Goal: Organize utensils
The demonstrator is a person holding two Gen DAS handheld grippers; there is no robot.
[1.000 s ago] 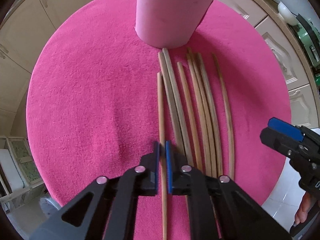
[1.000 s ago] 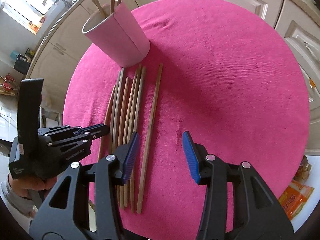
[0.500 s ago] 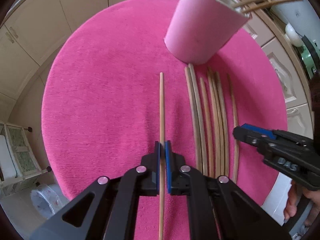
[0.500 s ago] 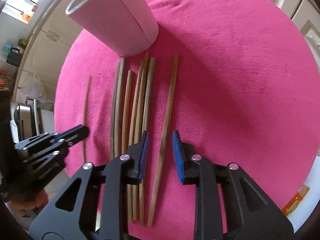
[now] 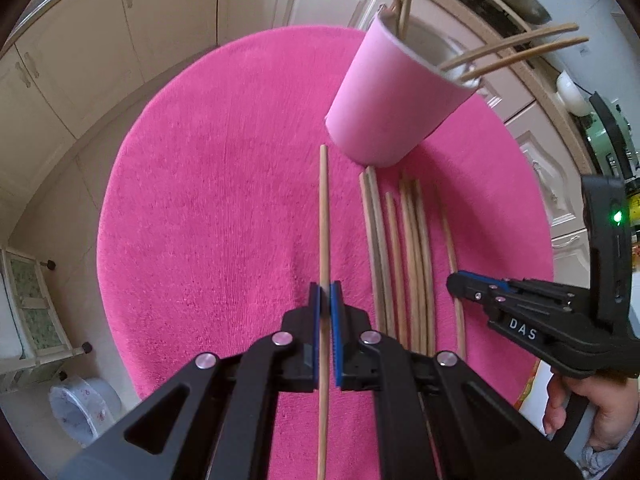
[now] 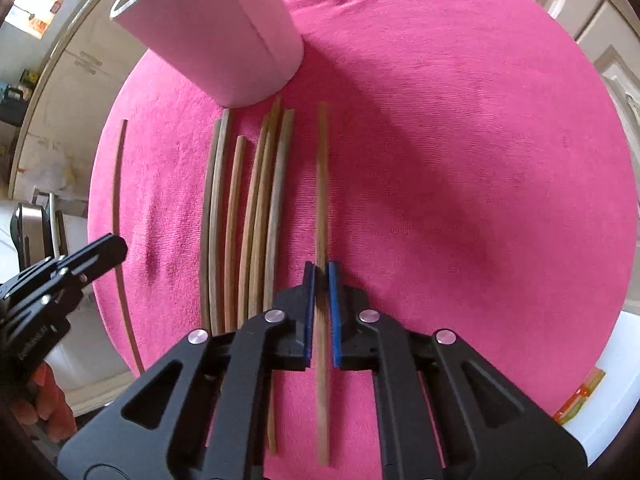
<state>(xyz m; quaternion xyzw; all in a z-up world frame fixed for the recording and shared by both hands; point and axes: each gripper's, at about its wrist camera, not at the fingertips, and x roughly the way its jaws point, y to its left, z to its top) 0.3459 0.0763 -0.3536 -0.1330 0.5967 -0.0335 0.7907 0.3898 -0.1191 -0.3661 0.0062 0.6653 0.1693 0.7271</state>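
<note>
A pink cup (image 5: 396, 104) with chopsticks standing in it (image 5: 512, 48) sits on a round pink cloth (image 5: 208, 208). Several wooden chopsticks (image 5: 404, 256) lie side by side in front of the cup. My left gripper (image 5: 325, 292) is shut on one light chopstick (image 5: 323, 208), held off the cloth to the left of the row. My right gripper (image 6: 321, 272) is low over the cloth. Its jaws are closing, with the pads pressing on the rightmost chopstick (image 6: 322, 184), which lies apart from the row (image 6: 248, 216). In the right wrist view the cup (image 6: 224, 36) is at the top left.
The left gripper (image 6: 108, 248) and its chopstick (image 6: 117, 184) show at the left edge of the right wrist view. The right gripper (image 5: 456, 282) shows at the right of the left wrist view. Cream cabinets (image 5: 80, 64) ring the table. A white bin (image 5: 84, 404) stands on the floor.
My left gripper rose and carried its chopstick left, away from the row. My right gripper came down over the rightmost chopstick and its jaws closed from wide open onto it.
</note>
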